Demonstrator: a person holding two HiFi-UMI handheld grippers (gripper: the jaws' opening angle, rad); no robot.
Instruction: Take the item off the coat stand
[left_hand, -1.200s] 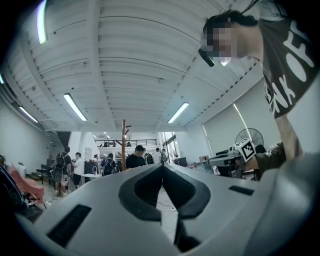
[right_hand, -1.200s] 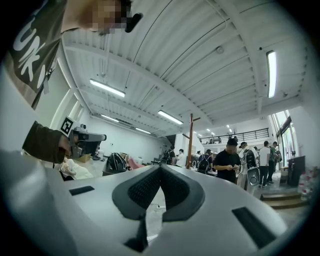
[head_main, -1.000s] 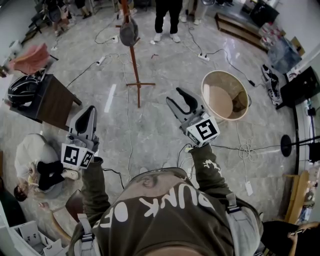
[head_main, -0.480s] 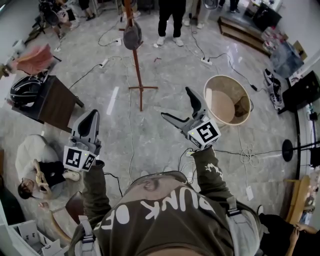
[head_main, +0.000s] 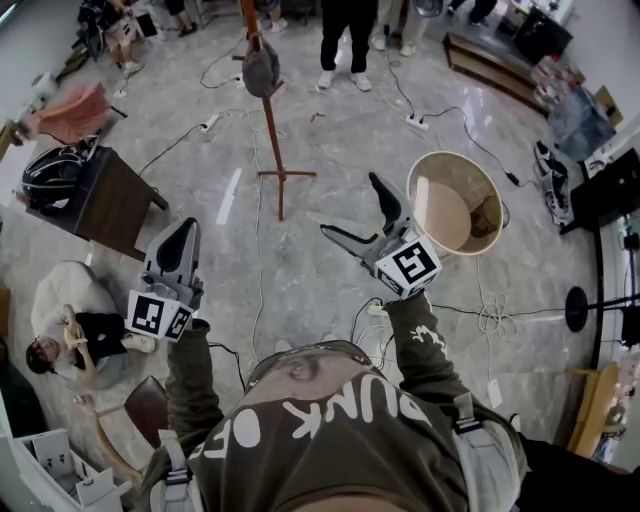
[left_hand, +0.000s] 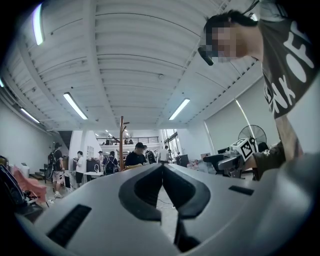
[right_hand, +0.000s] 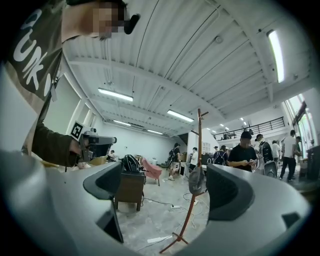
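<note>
Nothing is done yet: the grey cap-like item (head_main: 260, 68) hangs on the wooden coat stand (head_main: 272, 140) at my 11 o'clock, well apart from both tools, so approach, grip and lift-off are left. My right gripper (head_main: 350, 207) has just spread its jaws wide with nothing between them; my left gripper (head_main: 178, 232) has its jaws together, empty. The stand's top is cut off in the head view, and I cannot tell how the item hooks on
</note>
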